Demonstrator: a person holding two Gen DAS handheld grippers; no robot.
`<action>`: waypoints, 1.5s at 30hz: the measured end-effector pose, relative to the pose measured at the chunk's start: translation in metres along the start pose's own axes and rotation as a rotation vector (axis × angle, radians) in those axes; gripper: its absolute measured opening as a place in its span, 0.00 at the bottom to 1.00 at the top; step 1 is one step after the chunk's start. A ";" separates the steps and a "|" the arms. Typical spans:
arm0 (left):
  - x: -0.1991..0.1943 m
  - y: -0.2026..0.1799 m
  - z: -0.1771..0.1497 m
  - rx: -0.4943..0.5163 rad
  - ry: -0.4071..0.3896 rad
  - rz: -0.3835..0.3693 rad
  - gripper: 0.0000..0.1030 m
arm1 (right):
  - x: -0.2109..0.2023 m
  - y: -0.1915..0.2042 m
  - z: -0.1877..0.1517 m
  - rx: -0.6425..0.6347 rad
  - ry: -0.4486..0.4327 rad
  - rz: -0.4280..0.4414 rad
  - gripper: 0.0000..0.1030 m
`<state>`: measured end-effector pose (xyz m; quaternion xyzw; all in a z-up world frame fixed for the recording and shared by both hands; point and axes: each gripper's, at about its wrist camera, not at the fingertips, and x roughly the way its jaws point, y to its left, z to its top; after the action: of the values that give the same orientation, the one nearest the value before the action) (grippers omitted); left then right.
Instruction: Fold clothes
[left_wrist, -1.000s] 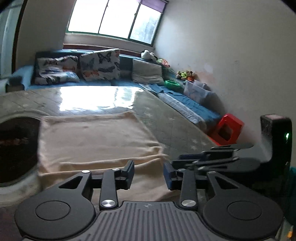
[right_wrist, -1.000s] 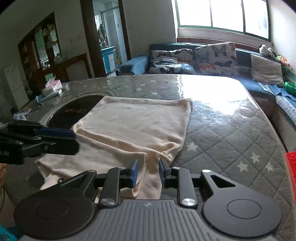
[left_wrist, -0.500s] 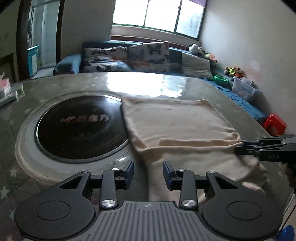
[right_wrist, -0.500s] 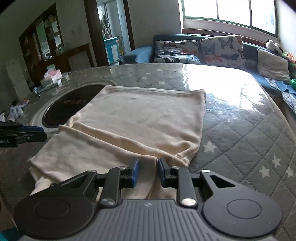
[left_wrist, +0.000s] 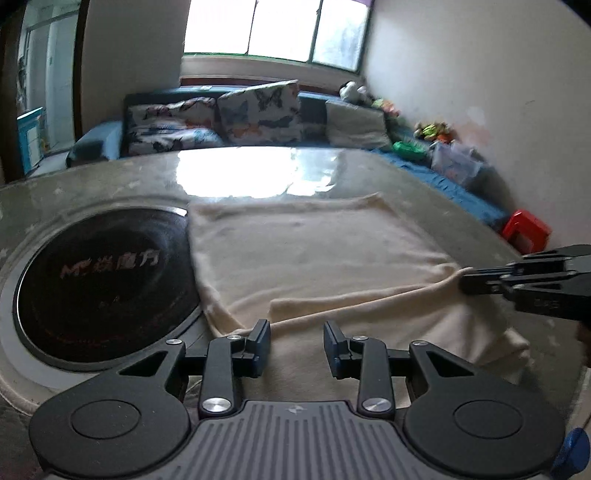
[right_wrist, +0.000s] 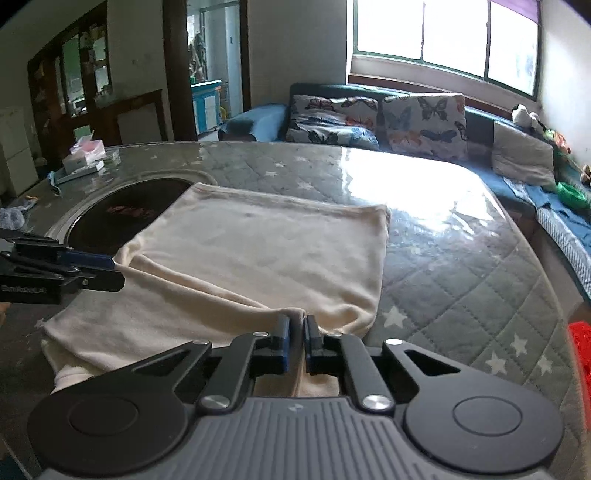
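Observation:
A cream garment (left_wrist: 314, 251) lies spread on the table, its near part folded over into a ridge. My left gripper (left_wrist: 296, 345) hovers low over the ridge's left end. Its jaws are closing, the fold edge lies between the fingers, and the pads do not press it. In the right wrist view the same garment (right_wrist: 266, 251) is pinched at the ridge's right end, where my right gripper (right_wrist: 297, 341) is shut on a tuft of cloth. Each gripper shows in the other's view: the right gripper (left_wrist: 466, 280) at the fold's end, the left gripper (right_wrist: 117, 273) at the left.
The table (right_wrist: 461, 277) has a grey quilted star cover under a glossy sheet. A round black hob (left_wrist: 99, 280) is set in it left of the garment. A tissue box (right_wrist: 86, 155) sits far left. A sofa with cushions (right_wrist: 369, 118) and a red stool (left_wrist: 526, 230) stand beyond.
My left gripper has swung over and sunk toward the left end of the fold, its jaws narrowing. My right gripper's jaws have closed on the fold's right end.

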<state>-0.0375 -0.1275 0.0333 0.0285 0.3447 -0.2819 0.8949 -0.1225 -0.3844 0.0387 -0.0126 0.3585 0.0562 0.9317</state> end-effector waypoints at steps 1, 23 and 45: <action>0.000 0.002 0.000 -0.005 -0.001 -0.002 0.29 | 0.003 -0.001 -0.001 -0.002 0.018 0.004 0.07; -0.027 -0.009 -0.031 0.146 0.028 0.027 0.33 | -0.025 0.013 -0.024 -0.158 0.047 0.096 0.14; -0.074 -0.062 -0.082 0.591 0.003 -0.079 0.50 | -0.051 0.011 -0.034 -0.229 0.053 0.102 0.35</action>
<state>-0.1640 -0.1240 0.0262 0.2747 0.2499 -0.4046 0.8357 -0.1838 -0.3806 0.0483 -0.1022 0.3742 0.1440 0.9104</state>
